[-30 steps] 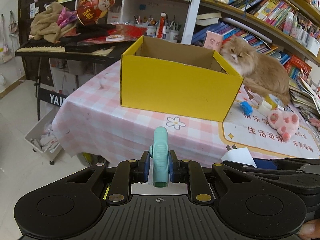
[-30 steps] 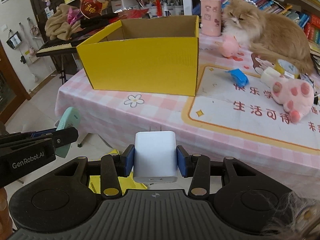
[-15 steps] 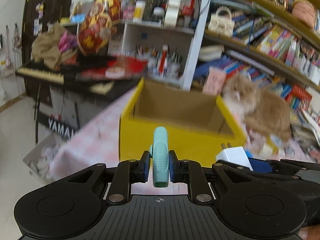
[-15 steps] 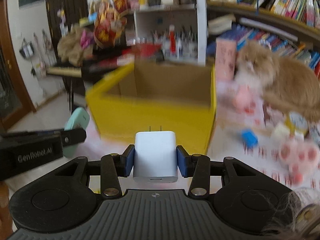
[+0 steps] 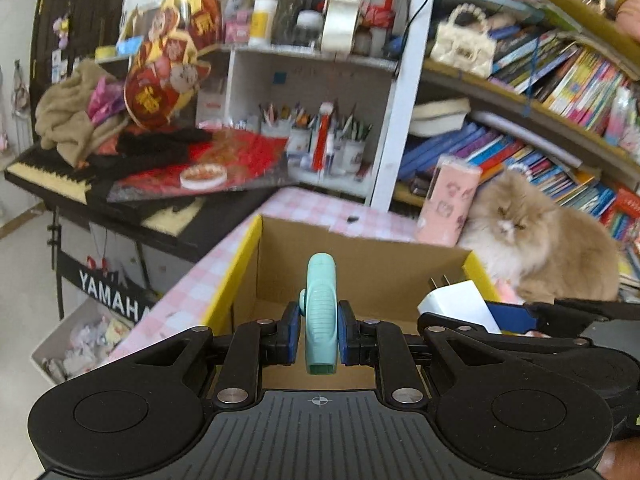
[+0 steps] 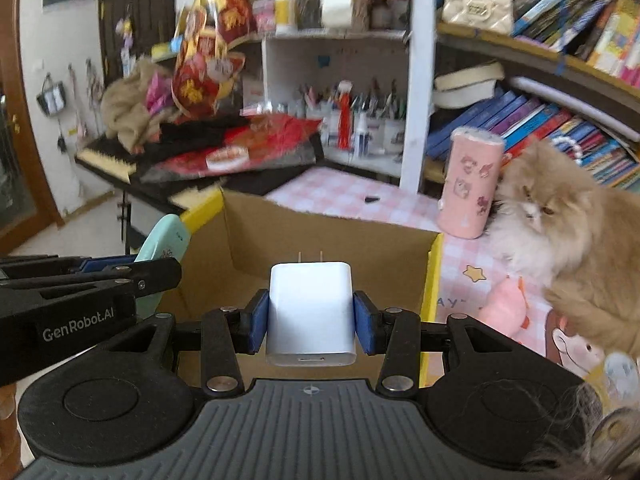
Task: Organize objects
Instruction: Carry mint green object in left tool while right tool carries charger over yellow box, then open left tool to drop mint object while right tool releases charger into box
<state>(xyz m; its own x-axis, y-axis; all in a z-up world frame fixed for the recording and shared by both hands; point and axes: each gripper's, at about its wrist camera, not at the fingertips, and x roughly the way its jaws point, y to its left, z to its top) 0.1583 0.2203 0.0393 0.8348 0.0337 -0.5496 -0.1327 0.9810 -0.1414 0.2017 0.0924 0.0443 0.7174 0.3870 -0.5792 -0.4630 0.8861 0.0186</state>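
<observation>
My left gripper [image 5: 319,330] is shut on a mint-green case [image 5: 320,312] held on edge over the open yellow cardboard box [image 5: 360,272]. My right gripper [image 6: 311,326] is shut on a white plug charger [image 6: 311,312], prongs pointing forward, also over the box [image 6: 320,232]. In the left wrist view the charger [image 5: 456,306] and the right gripper sit just to the right. In the right wrist view the green case [image 6: 162,256] and left gripper sit at the left. The box looks empty inside.
A fluffy orange cat [image 5: 536,248] [image 6: 560,220] sits right of the box on the pink checked tablecloth [image 6: 352,196]. A pink cylinder [image 6: 470,184] stands behind the box. A pink plush toy [image 6: 504,308] lies near the cat. A keyboard [image 5: 60,176] and full shelves lie behind.
Both grippers rose and moved forward from in front of the table edge to above the open box, still holding the green case and the charger.
</observation>
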